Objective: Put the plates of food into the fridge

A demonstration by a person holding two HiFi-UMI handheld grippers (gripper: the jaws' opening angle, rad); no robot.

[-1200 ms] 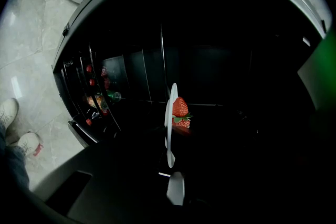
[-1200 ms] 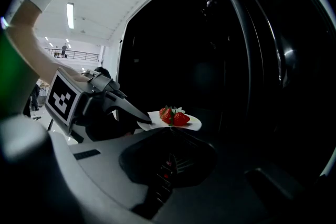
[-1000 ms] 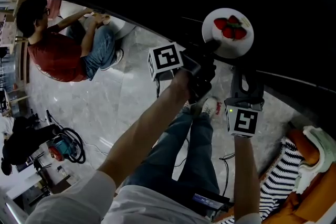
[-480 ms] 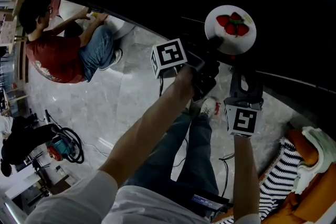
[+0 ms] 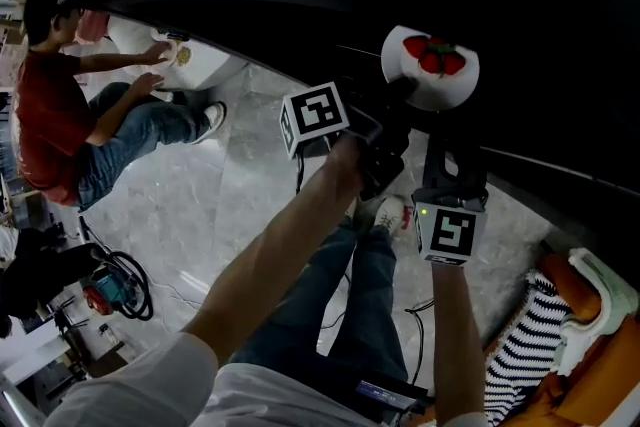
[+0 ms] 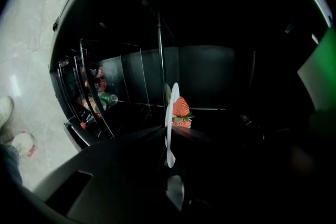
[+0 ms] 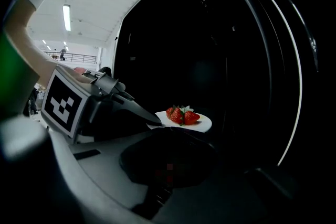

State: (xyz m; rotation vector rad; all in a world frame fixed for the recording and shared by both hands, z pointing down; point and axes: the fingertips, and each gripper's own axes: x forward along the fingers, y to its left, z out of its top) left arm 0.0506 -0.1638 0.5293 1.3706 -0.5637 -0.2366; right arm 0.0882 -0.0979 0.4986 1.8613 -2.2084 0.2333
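Note:
A white plate (image 5: 432, 75) with strawberries (image 5: 430, 55) hangs level in front of the dark open fridge (image 5: 520, 25). My left gripper (image 5: 400, 97) is shut on its near rim. In the left gripper view the plate (image 6: 170, 123) shows edge-on between the jaws, strawberries (image 6: 181, 110) on its right face, the fridge's dark inside behind. My right gripper (image 5: 450, 130) sits just below and right of the plate, jaws pointing into the fridge. Its jaws are lost in shadow. The right gripper view shows the plate (image 7: 197, 123) and the left gripper (image 7: 149, 118) pinching it.
Door shelves with cans and bottles (image 6: 94, 94) stand to the left of the fridge opening. A person in a red shirt (image 5: 45, 115) sits on the marble floor at the back left. A tool with a cable (image 5: 110, 285) lies lower left; striped and orange items (image 5: 570, 335) lower right.
The plate and left gripper have stayed almost in place. My right gripper has edged a little left. The seated person has stretched out and shifted left.

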